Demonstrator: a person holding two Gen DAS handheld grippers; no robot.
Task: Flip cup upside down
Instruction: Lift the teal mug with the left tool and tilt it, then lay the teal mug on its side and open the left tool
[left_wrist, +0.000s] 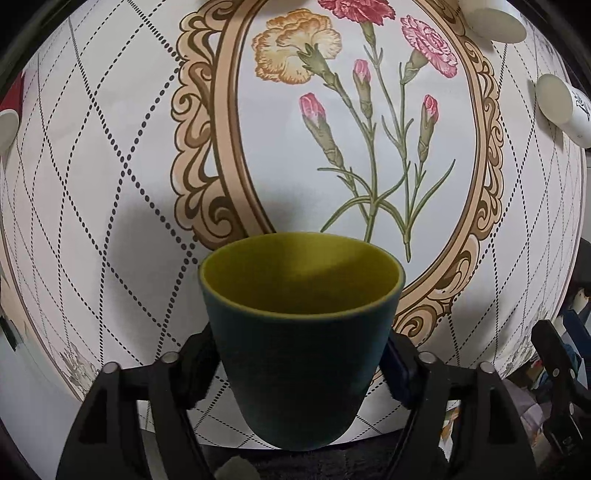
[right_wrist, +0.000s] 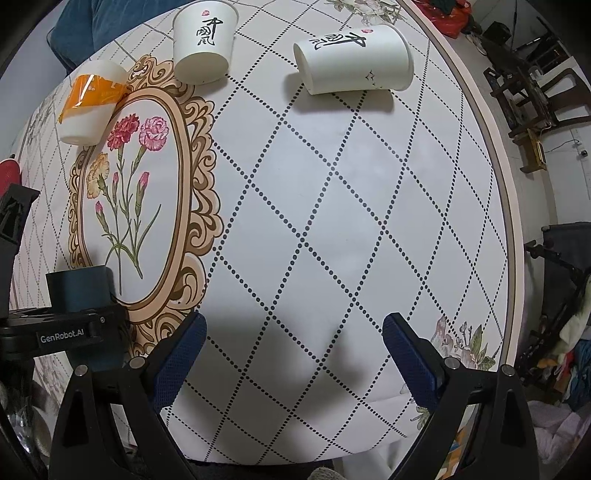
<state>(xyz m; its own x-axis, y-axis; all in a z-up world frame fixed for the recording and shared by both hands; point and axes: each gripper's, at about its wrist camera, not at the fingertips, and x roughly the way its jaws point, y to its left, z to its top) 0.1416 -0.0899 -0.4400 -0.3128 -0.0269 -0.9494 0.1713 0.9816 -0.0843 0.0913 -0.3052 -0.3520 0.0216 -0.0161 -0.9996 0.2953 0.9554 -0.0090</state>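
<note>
Grasp done, flip not yet made. Left gripper (left_wrist: 301, 373) pinching the cup (left_wrist: 301, 332) low on its wall, one finger each side, centre bottom of the left view. Cup mouth up, olive inside showing, dark teal outside; apparently lifted off the cloth (left_wrist: 110, 184), though contact underneath hidden. In the right view, same cup (right_wrist: 79, 288) at lower left, only a strip of wall showing above the left gripper's body.

Right gripper (right_wrist: 293, 354) spread wide over bare cloth, holding nothing, bottom centre of its view.

Other cups at the top of the right view: one paper cup (right_wrist: 203, 40) upper middle, seemingly mouth down, another (right_wrist: 354, 59) on its side upper right, an orange-banded one (right_wrist: 90, 105) upper left, tilted.

Remaining, by judgement: turn the wrist until the mouth faces down, lower the rim onto the cloth, release.
</note>
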